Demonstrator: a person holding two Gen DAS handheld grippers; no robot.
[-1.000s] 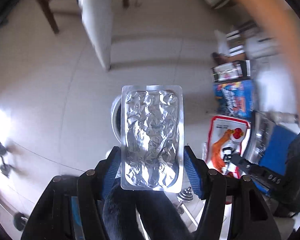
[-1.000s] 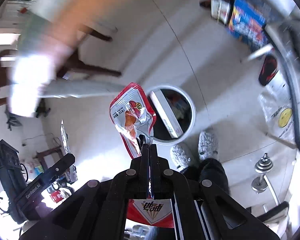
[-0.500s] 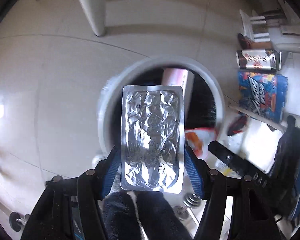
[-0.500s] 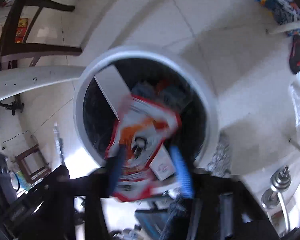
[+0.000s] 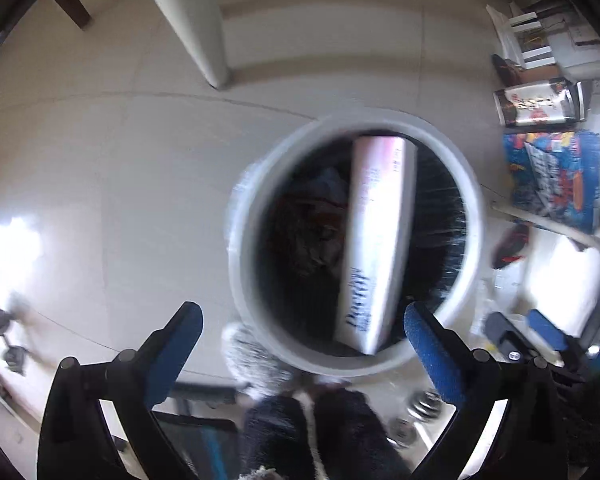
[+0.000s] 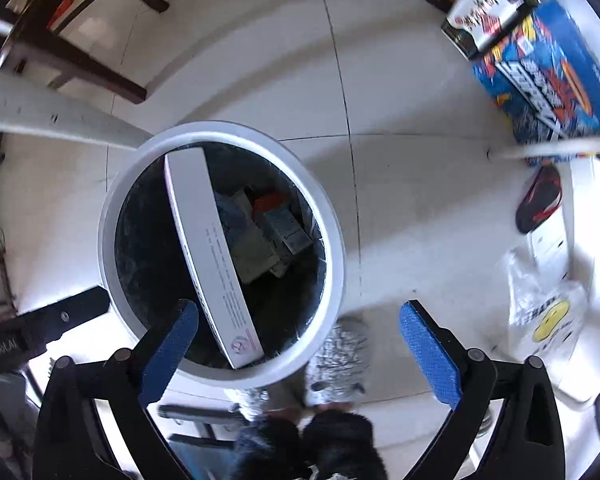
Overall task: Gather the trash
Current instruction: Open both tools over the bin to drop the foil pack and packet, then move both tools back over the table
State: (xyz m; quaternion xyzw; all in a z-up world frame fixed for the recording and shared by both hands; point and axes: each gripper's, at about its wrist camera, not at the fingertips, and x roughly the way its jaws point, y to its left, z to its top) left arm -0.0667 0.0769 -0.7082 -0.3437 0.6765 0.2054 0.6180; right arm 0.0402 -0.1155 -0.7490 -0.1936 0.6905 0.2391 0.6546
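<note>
A round bin with a white rim [image 5: 240, 264] and a dark liner stands on the tiled floor right below both grippers. A long white box [image 5: 376, 240] leans inside it. In the right wrist view the bin rim [image 6: 332, 240], the long white box [image 6: 208, 248] and several small cartons [image 6: 284, 228] at the bottom show sharply. My left gripper [image 5: 300, 316] hangs over the bin's near edge, jaws opening wide, nothing between the blue pads. My right gripper [image 6: 300, 312] is also opening over the near rim and holds nothing. I cannot pick out a foil pack or a red wrapper in the bin.
A blue printed box [image 6: 540, 72] and a black-and-white package [image 6: 480, 12] lie to the right, with a clear bag bearing a yellow face [image 6: 548, 312] nearer. A white table leg [image 5: 196, 20] and dark chair legs [image 6: 72, 60] stand behind. Fuzzy slippers [image 6: 340, 356] are beside the bin.
Both grippers came down close over the bin and opened. The foil blister pack is gone from the left jaws and the red snack wrapper from the right jaws.
</note>
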